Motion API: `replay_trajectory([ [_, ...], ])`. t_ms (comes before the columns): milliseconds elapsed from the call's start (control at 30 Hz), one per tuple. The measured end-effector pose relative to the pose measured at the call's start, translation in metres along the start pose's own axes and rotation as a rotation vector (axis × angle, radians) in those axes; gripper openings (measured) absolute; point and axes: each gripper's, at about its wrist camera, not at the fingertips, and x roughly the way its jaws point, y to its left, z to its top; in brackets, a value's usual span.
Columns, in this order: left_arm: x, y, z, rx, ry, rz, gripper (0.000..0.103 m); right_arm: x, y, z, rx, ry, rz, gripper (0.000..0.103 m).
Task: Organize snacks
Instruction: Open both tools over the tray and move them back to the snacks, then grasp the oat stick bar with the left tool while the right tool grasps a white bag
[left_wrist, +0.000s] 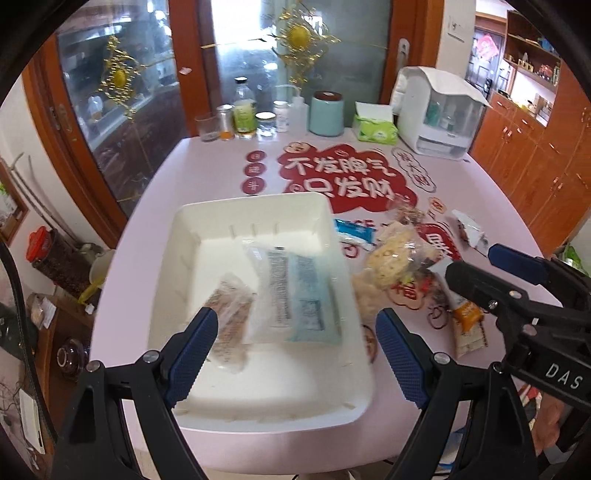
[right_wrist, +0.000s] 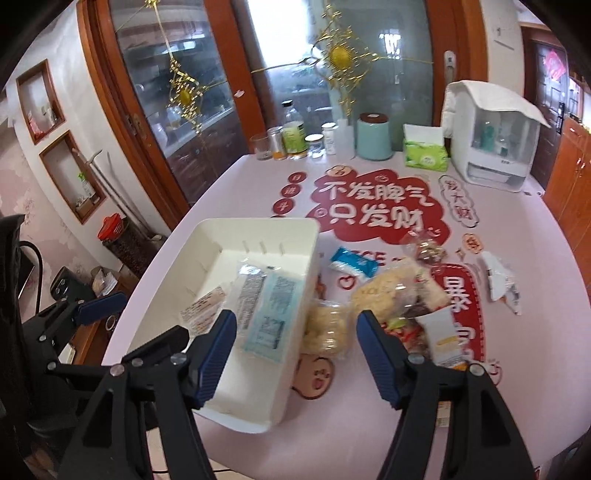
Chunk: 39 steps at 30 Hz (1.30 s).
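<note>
The counter (left_wrist: 192, 158) is a pale pink surface with red printed characters across its middle. Along its far edge stand a white dispenser unit (left_wrist: 437, 114) at the far right corner, a green tissue pack (left_wrist: 375, 127), a teal canister (left_wrist: 327, 114) and a group of bottles and jars (left_wrist: 243, 114).

A white rectangular bin (left_wrist: 258, 413) sits on the left half of the counter, nearer the near edge. Inside it lie three flat packets side by side: a light blue packet (left_wrist: 308, 299), a clear packet with printed text (left_wrist: 275, 288) touching the blue one on its left, and a small brown-printed packet (left_wrist: 231, 314) further left.

Just beside the bin's right wall, loose snacks lie in a pile on the counter: clear bags of pale round biscuits (right_wrist: 384, 295), a smaller biscuit bag (right_wrist: 327, 328) against the bin wall, a white-and-orange packet (right_wrist: 445, 339), a blue-and-white packet (right_wrist: 352, 264) towards the middle, and a torn white wrapper (right_wrist: 498, 280) apart towards the right edge.

The left gripper (left_wrist: 295, 354) is above the bin; its fingers (left_wrist: 194, 354) stand wide apart and hold nothing. The right gripper (right_wrist: 295, 358) is above the bin's right wall and the small biscuit bag; its fingers (right_wrist: 378, 358) stand apart with nothing held.
</note>
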Motion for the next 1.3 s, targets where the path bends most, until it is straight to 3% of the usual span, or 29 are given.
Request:
replay_trajectory([
  [167,0.010,-0.032,0.017,0.006,0.028,-0.032,0.087,-0.008,-0.041,0.002,0.039,-0.013,-0.037,0.069],
  [467,0.044,-0.102,0.042,0.041,0.072,-0.063,0.087,-0.004,-0.157,0.007,0.151,0.000,-0.145,0.069],
  [700,0.090,-0.150,0.050,0.000,0.164,-0.106,0.087,0.014,-0.222,0.017,0.159,0.019,-0.218,0.069],
  [1033,0.161,-0.200,0.040,-0.096,0.331,-0.131,0.087,0.070,-0.269,0.032,0.100,0.095,-0.222,0.069],
  [1300,0.208,-0.236,0.025,-0.077,0.409,-0.072,0.087,0.138,-0.277,0.029,-0.033,0.200,-0.271,0.069],
])
